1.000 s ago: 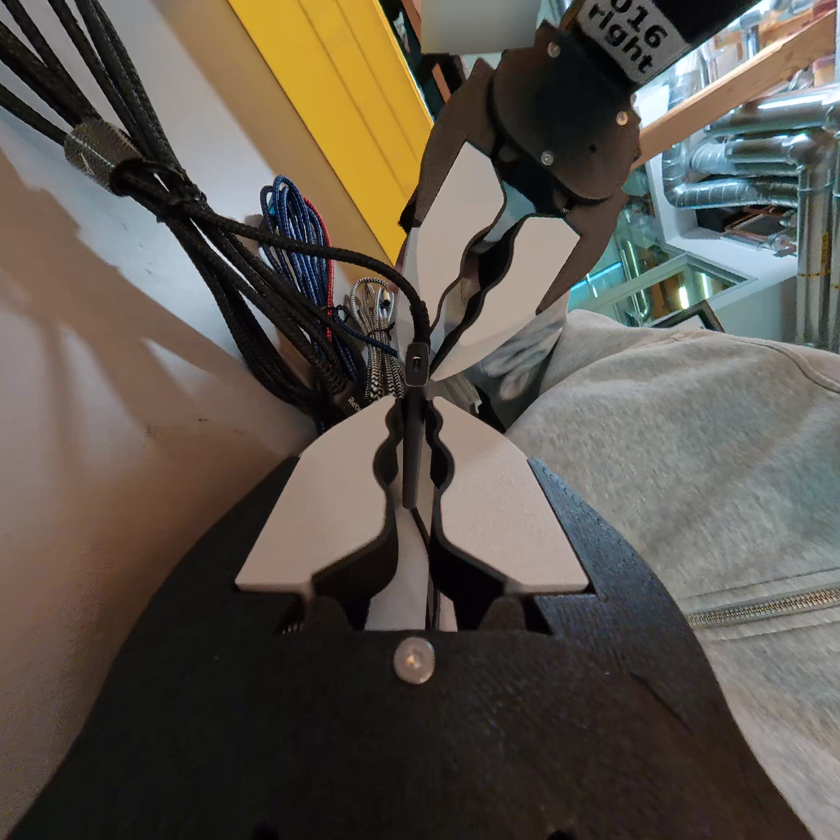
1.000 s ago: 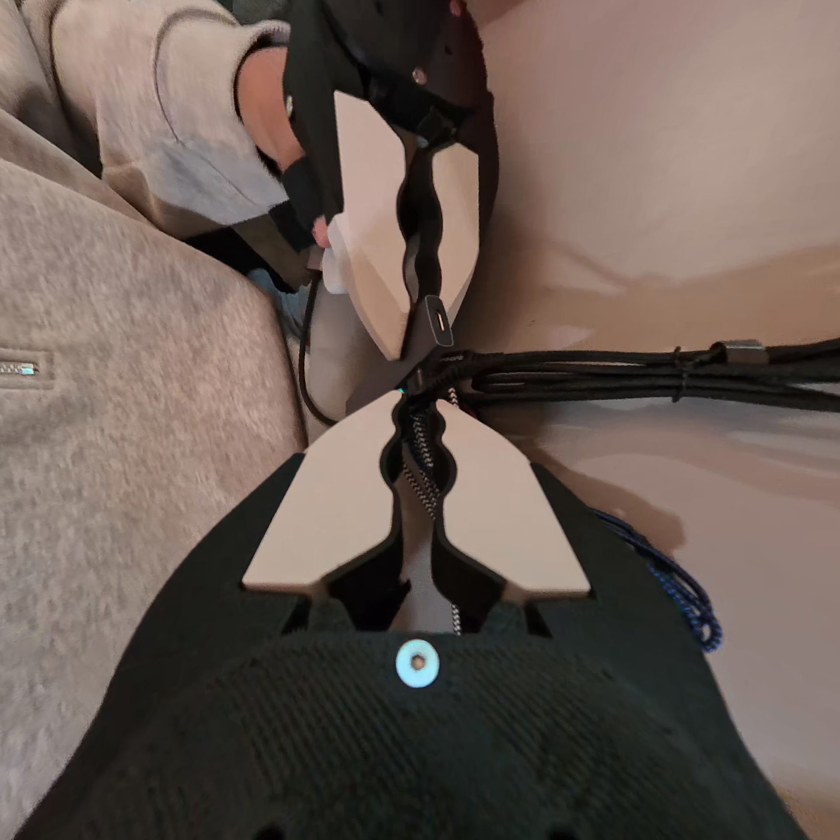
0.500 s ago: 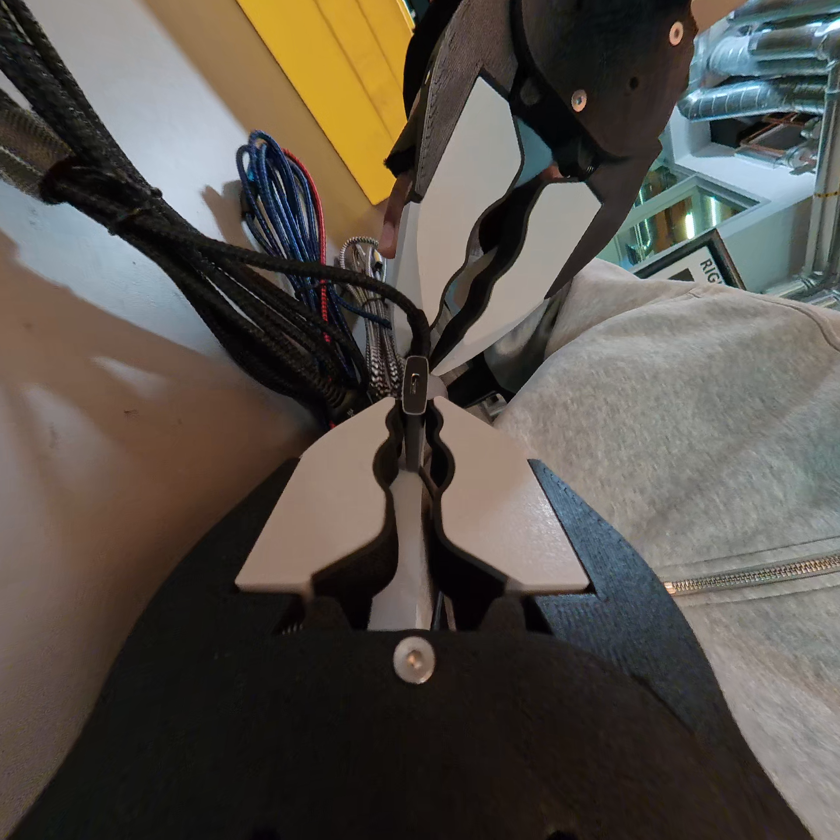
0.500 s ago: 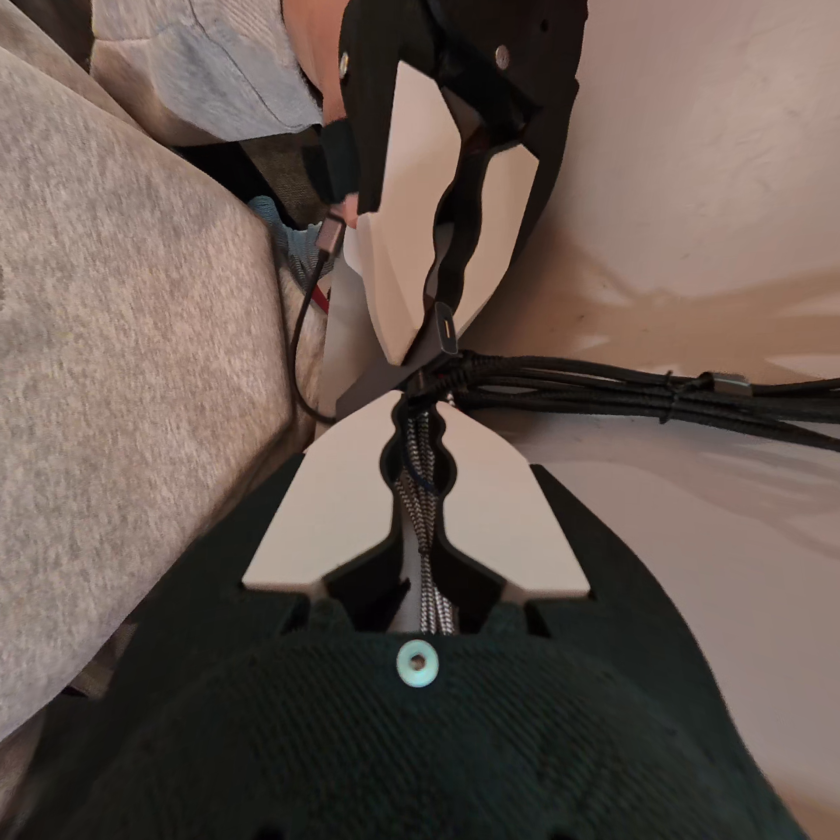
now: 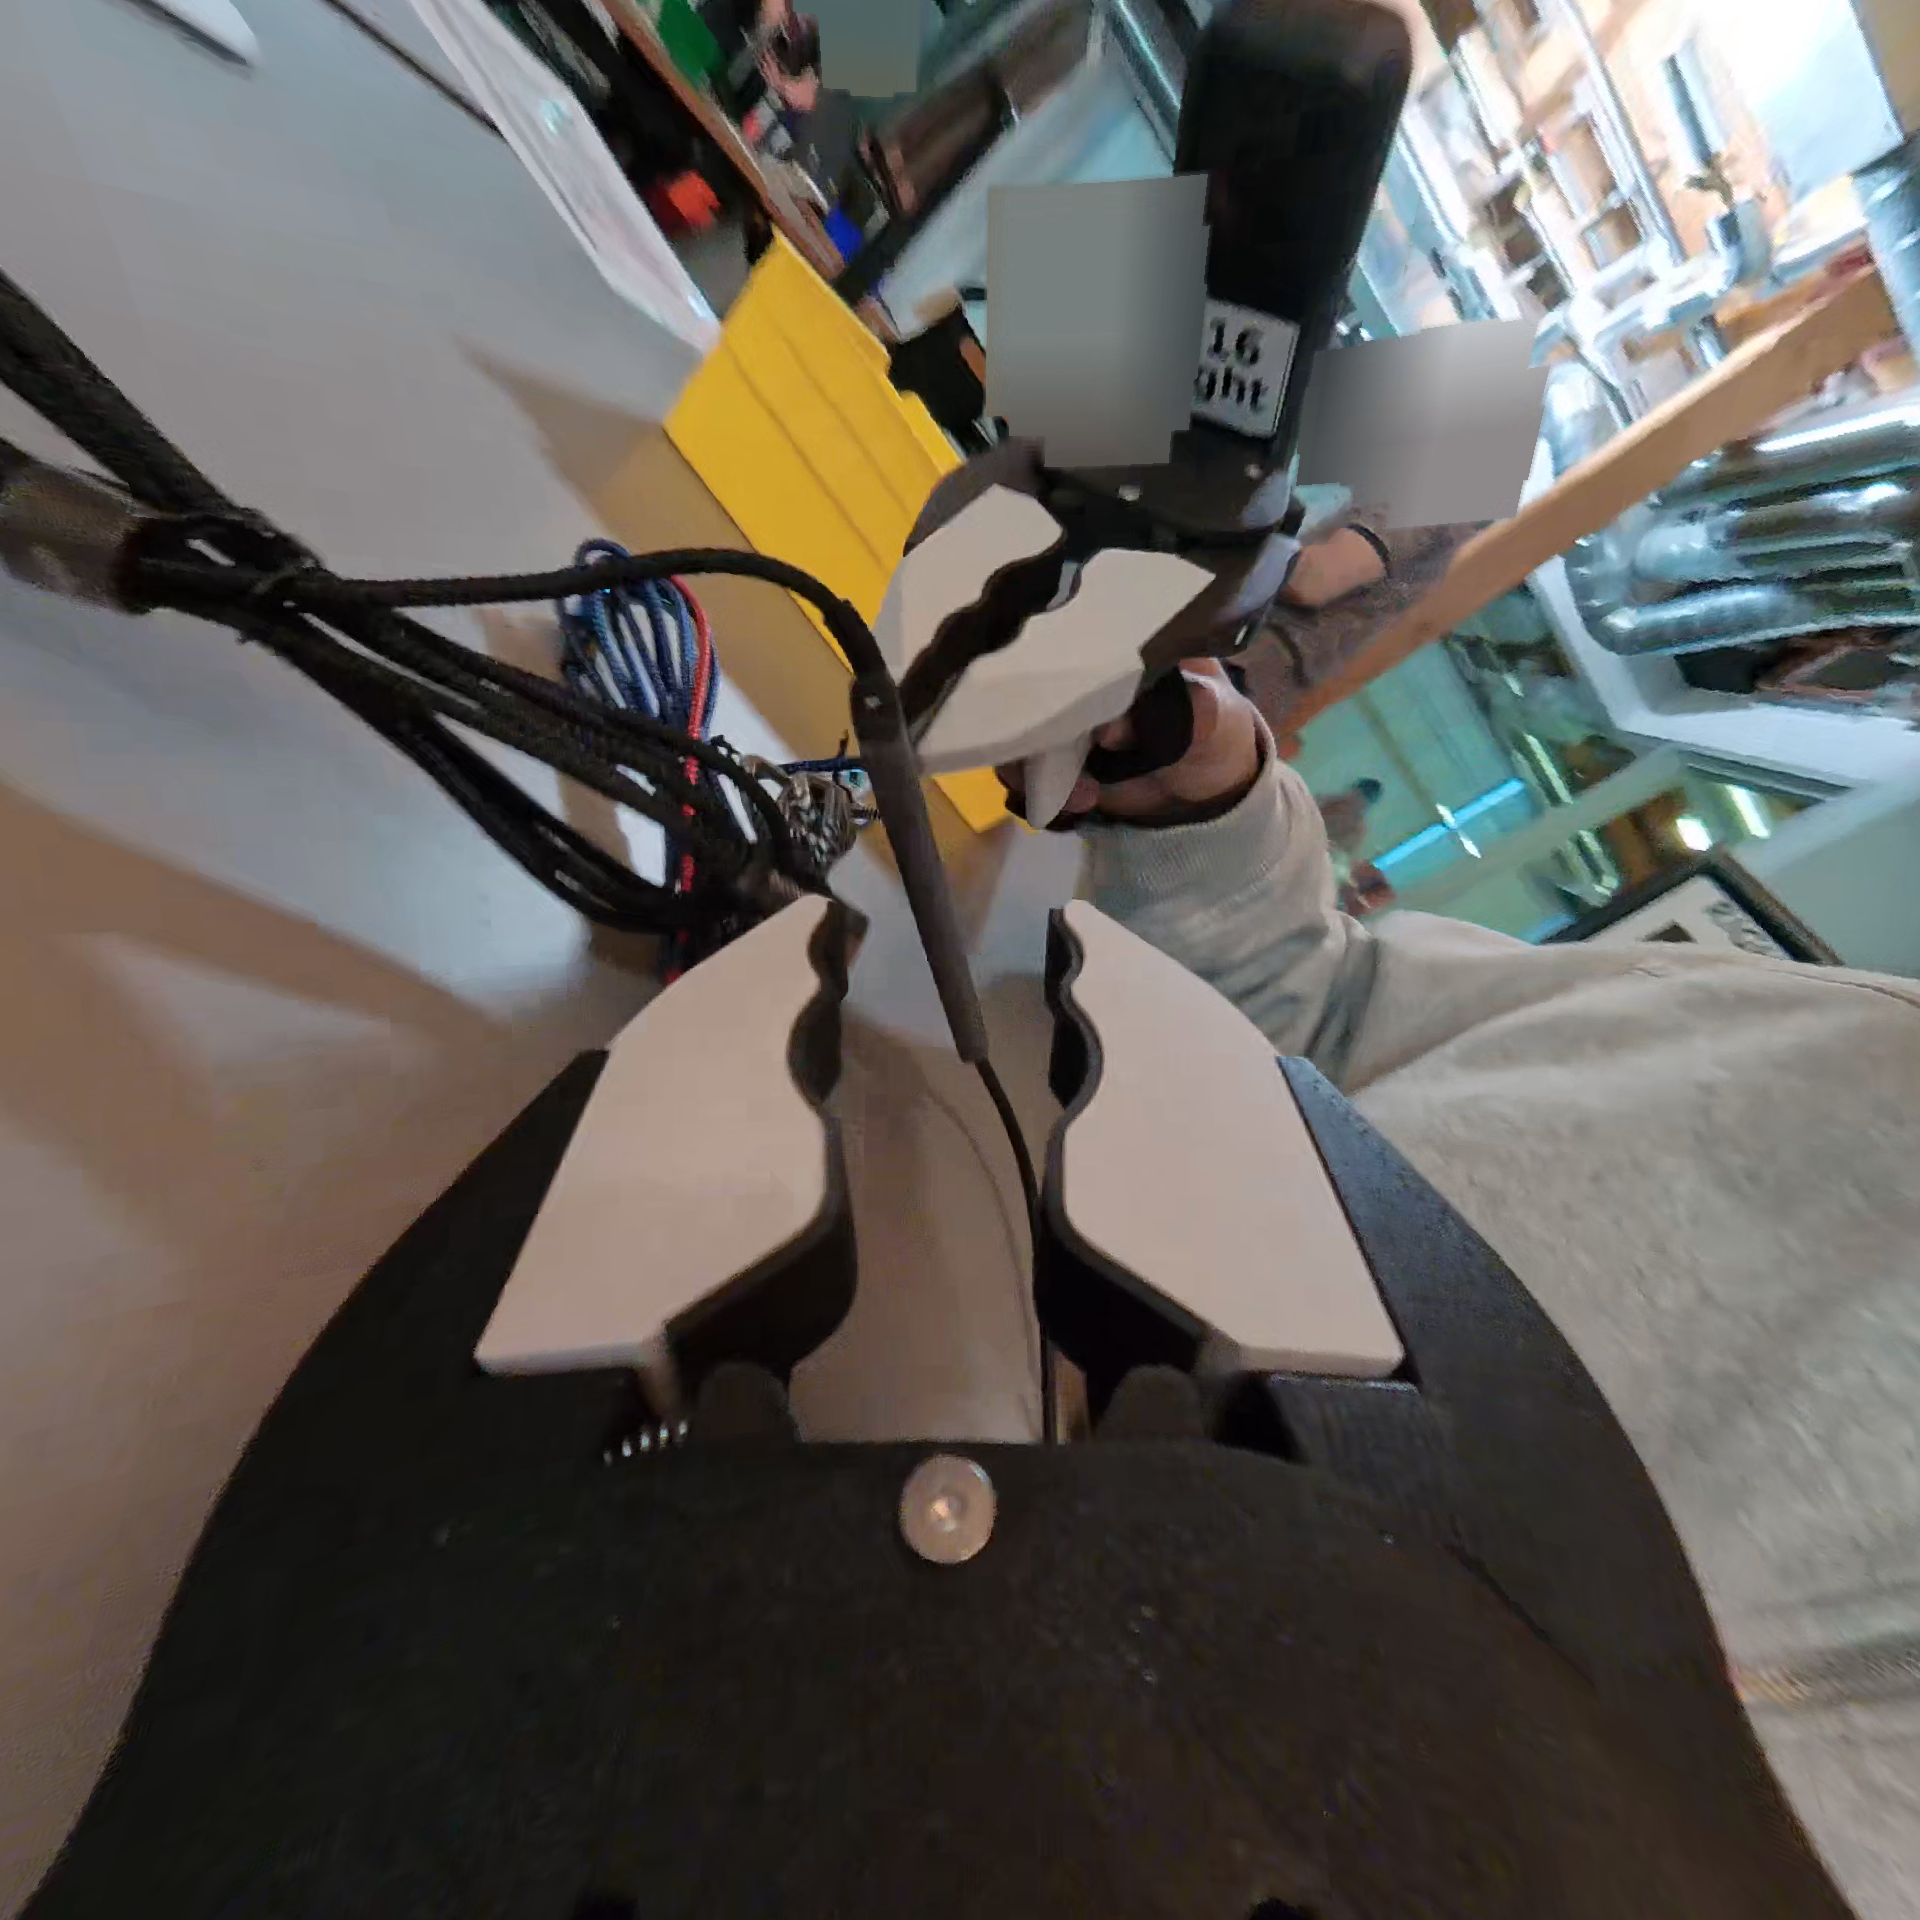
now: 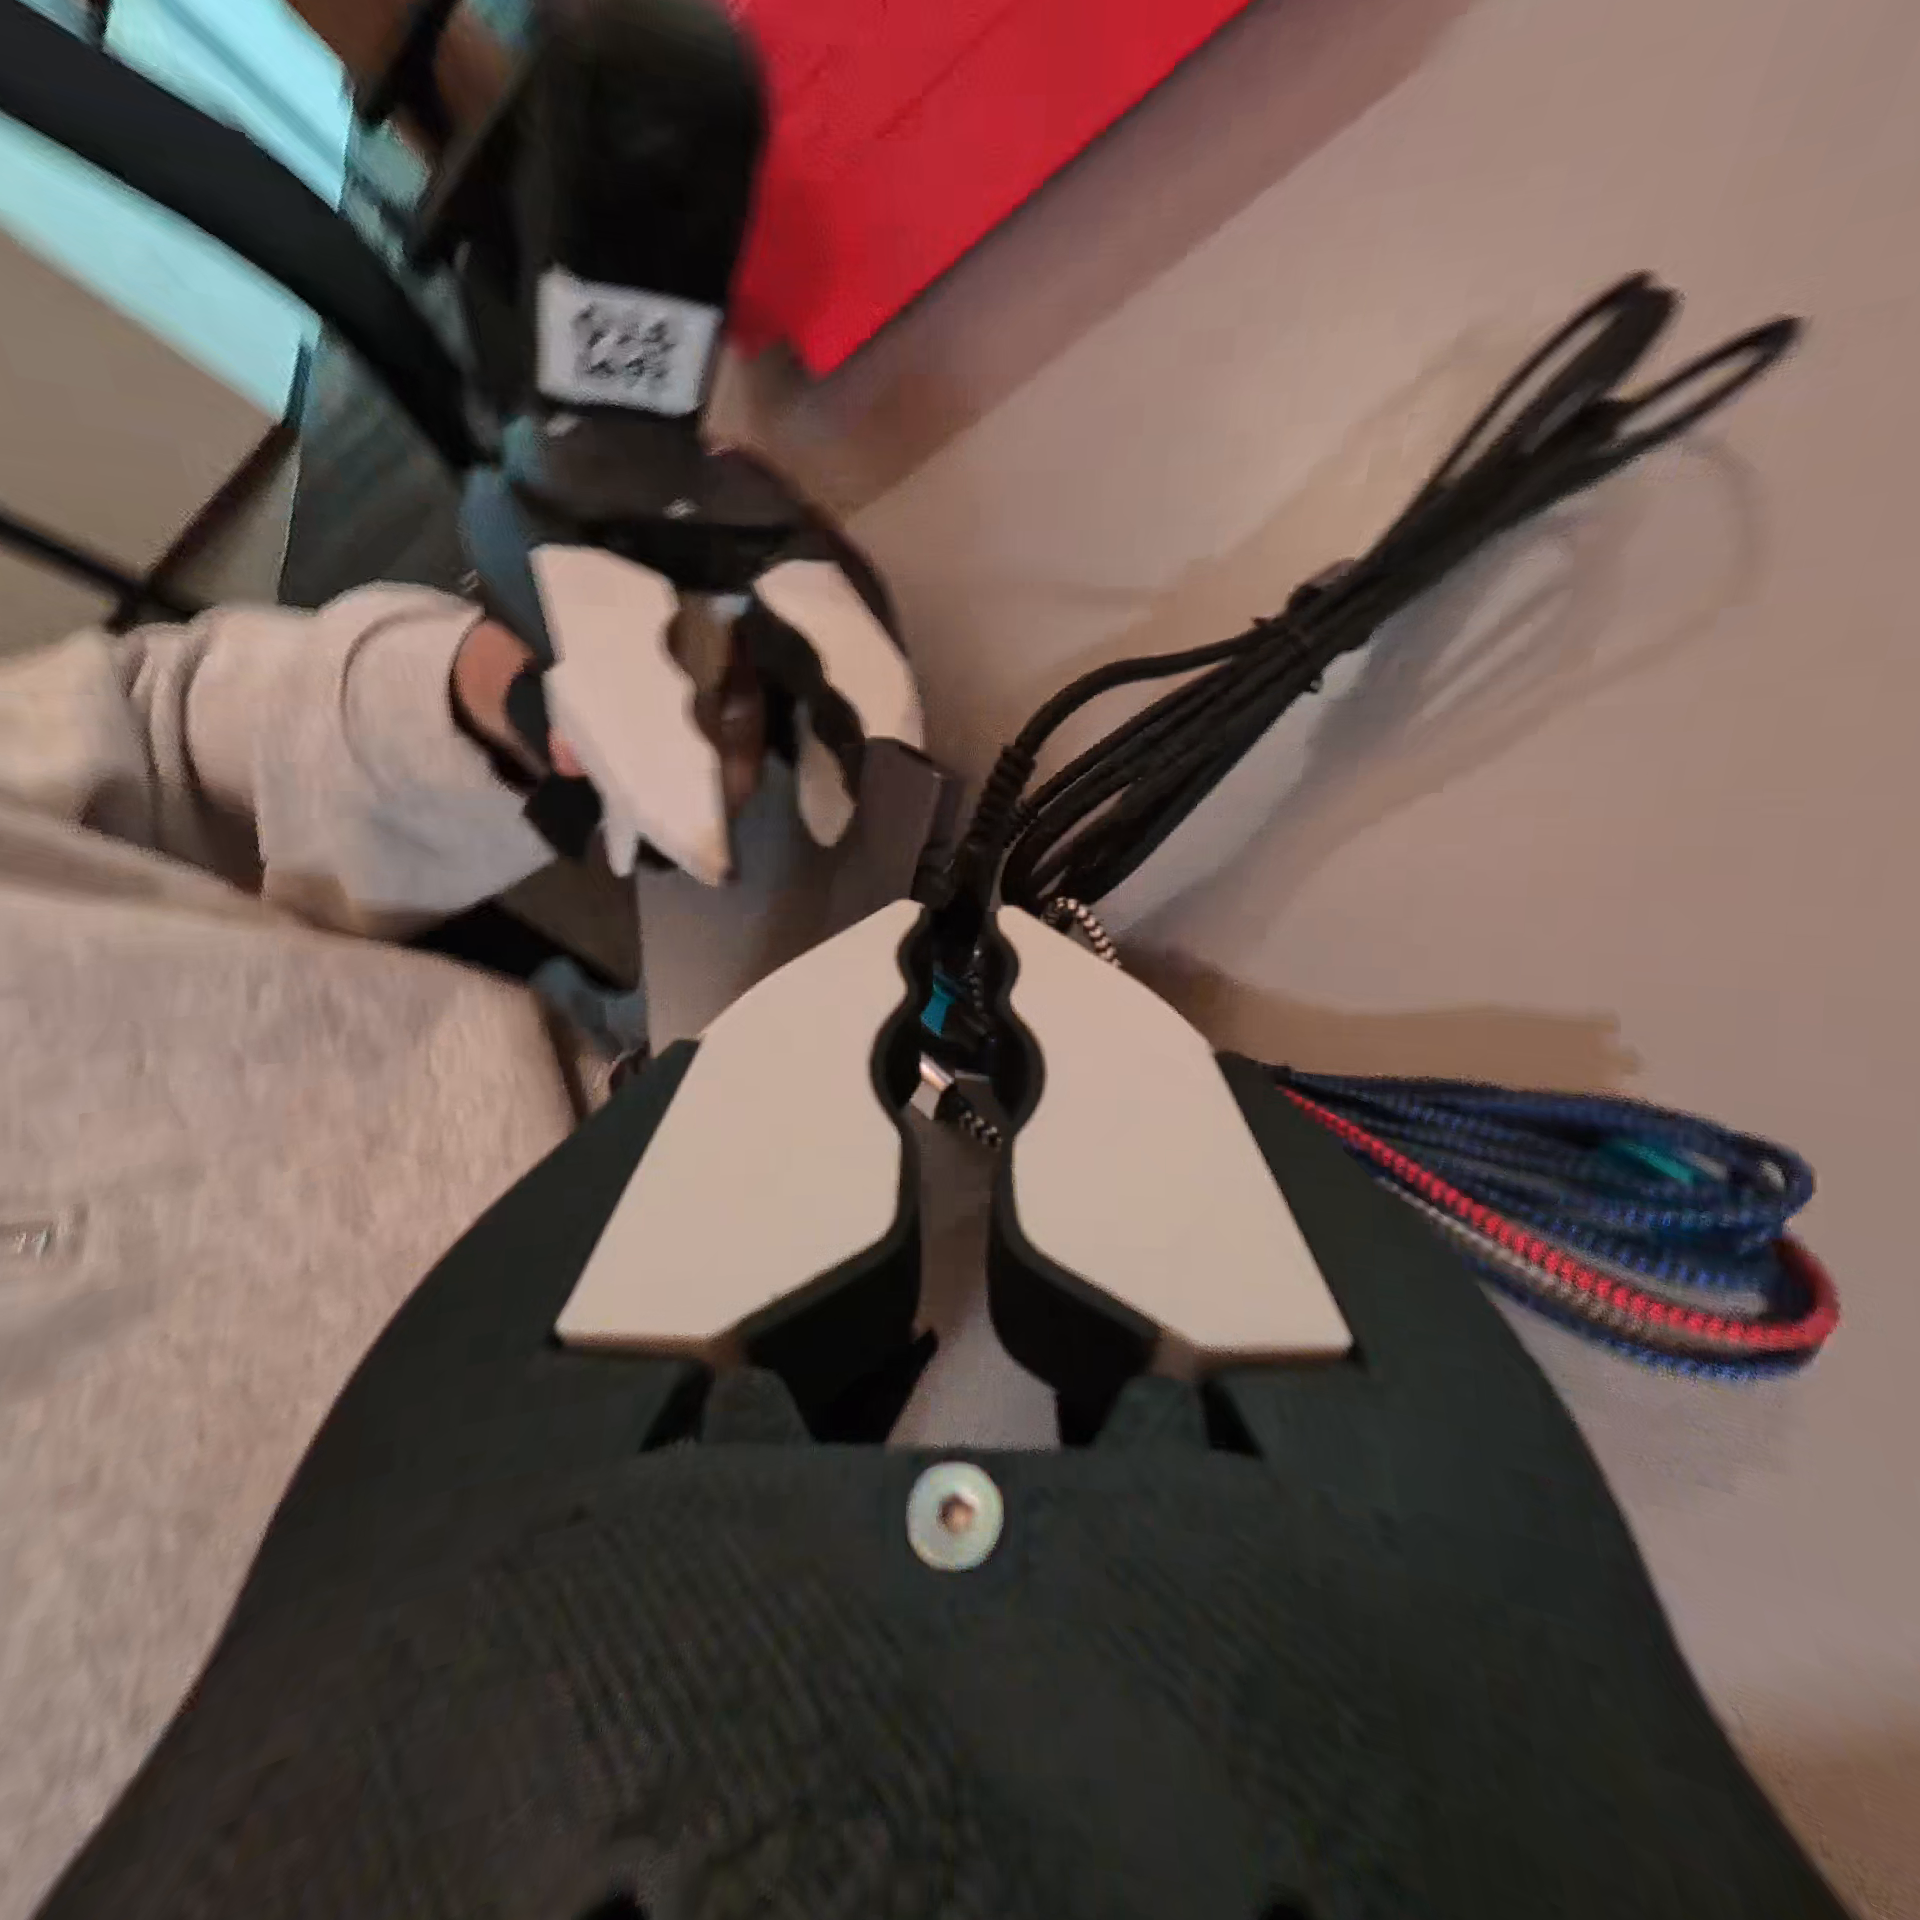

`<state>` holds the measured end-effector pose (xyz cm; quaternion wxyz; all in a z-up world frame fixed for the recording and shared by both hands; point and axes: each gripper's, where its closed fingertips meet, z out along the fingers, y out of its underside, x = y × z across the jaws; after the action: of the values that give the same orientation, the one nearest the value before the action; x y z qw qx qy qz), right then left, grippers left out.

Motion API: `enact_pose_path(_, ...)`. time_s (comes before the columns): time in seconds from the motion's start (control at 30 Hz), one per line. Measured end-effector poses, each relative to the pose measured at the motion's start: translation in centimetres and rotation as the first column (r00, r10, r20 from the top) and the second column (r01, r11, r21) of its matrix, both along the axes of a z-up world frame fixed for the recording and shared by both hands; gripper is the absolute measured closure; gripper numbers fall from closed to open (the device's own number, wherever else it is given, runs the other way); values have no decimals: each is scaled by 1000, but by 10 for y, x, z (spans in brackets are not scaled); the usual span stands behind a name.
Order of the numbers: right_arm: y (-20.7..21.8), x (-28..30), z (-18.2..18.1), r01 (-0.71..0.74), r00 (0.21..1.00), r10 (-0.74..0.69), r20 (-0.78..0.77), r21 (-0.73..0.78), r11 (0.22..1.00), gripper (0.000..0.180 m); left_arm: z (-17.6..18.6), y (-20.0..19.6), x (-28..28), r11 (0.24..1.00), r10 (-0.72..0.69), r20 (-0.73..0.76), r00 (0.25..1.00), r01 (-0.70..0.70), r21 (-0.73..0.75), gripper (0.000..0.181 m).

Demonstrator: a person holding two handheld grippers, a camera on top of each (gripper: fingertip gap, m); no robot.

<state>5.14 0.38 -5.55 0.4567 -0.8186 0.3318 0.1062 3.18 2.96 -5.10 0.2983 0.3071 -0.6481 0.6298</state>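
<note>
**Left wrist view**
- Left gripper: claw spread wide, gripping nothing.
- Slim dark adapter: centre frame, slanting between the spread fingers and clear of both. Its thin lead runs down beside the right-hand finger; contact cannot be told.
- Black braided cable: arcs in from the left bundle and joins the adapter's upper end.
- Right gripper: upper centre, tips drawn together at that joint.
- Blue-and-red coil and yellow panel: upper middle, on the pale table.
- Grey sleeve: right.

**Right wrist view** (blurred)
- Right gripper: pressed together, pinching the black braided cable near its plug. A black-and-white braided cable crowds the same gap.
- Left gripper: centre left, spread.
- Red panel: top.

**Hazard (judgement)**
- The adapter appears to hang from its plug joint alone, so the bundle's drag could pull it apart.
- Crowded strands could snag.
</note>
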Motion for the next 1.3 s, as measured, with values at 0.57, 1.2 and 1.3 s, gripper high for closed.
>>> enact_pose_path(0.57,-44,53,54,280,928,-342,144,334,900,150,12,20,26,984,136,-69,988,-143,-107,137)
enact_pose_path(1.2,-76,16,-8,258,920,-153,362,-261,930,125,7,21,28,979,119,-195,974,-147,-139,138)
enact_pose_path(1.3,-73,12,-10,239,918,-133,374,-252,938,118,6,21,29,979,122,-199,973,-150,-137,138)
